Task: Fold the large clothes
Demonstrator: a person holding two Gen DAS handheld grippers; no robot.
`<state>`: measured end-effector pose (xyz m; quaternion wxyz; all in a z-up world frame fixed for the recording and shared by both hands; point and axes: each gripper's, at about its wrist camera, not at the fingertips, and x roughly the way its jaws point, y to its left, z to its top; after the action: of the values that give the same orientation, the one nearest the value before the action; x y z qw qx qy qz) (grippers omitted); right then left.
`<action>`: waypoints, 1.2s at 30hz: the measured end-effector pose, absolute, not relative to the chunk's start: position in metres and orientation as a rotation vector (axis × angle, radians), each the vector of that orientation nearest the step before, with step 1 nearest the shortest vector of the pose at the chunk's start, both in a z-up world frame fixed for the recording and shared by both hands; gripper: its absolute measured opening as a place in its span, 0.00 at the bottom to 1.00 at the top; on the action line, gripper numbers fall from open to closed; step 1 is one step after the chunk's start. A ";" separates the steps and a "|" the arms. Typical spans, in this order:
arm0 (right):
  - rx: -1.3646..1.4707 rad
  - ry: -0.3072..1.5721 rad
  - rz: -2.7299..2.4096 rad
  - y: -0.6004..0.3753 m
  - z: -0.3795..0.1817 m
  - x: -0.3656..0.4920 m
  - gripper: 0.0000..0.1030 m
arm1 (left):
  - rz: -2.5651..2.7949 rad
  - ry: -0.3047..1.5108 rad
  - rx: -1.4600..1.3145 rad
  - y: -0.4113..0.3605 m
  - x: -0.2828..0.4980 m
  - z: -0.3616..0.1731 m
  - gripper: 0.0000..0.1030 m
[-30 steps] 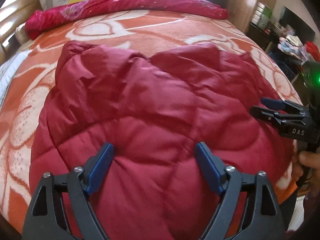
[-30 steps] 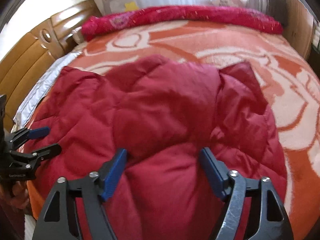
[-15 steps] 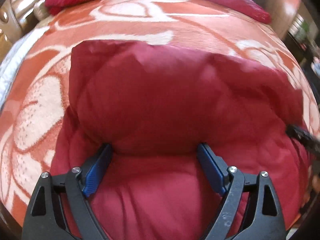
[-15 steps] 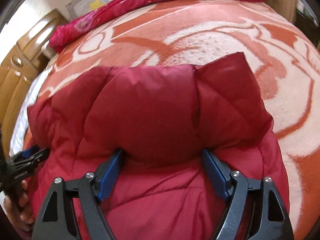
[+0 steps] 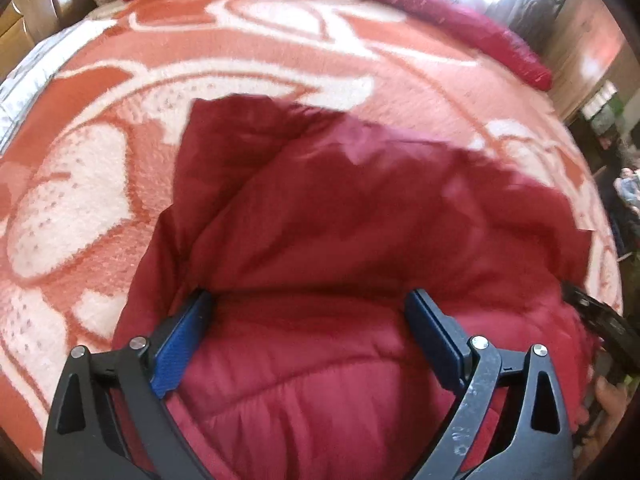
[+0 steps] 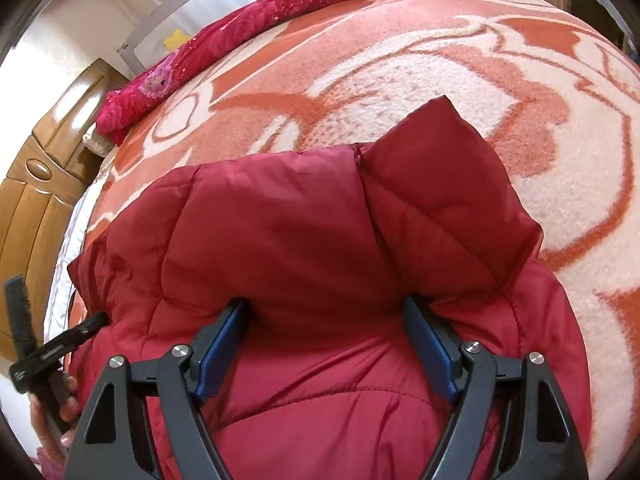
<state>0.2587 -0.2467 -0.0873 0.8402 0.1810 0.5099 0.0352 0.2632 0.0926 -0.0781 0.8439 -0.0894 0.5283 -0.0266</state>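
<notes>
A dark red quilted puffer jacket lies on the bed, also in the right wrist view. Its near part is doubled over, and a raised fold bulges just past both sets of fingertips. My left gripper is open, blue pads wide apart, pressed against the fold, nothing clamped. My right gripper is open in the same way against the fold. The right gripper shows at the left view's right edge. The left gripper and the hand holding it show at the right view's left edge.
The bed is covered by an orange and white patterned blanket. A rolled red floral quilt lies along the far side. A wooden headboard stands at the left. Furniture with clutter stands beyond the bed's right side.
Both grippers have moved forward over the jacket, pushing its near part away and over itself. The jacket looks shorter and the fold sits higher. Both stay open.
</notes>
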 end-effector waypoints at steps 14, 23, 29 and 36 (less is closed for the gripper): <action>0.341 0.959 0.096 -0.245 -0.043 0.204 0.79 | -0.209 0.959 -0.094 0.063 0.148 -0.016 0.95; 0.224 0.943 0.147 -0.230 -0.027 0.119 0.80 | -0.212 1.042 -0.071 0.052 0.124 -0.046 0.95; 0.119 1.007 0.131 -0.222 -0.053 0.086 0.80 | -0.191 1.056 -0.018 0.043 0.113 -0.060 0.96; 0.126 1.007 0.115 -0.224 -0.070 0.077 0.80 | -0.177 1.042 0.019 0.040 0.106 -0.066 0.99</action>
<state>0.0773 -0.2238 -0.0701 0.8723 0.0604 0.4821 0.0549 0.1059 0.0397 -0.0657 0.8636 0.0091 0.4970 -0.0846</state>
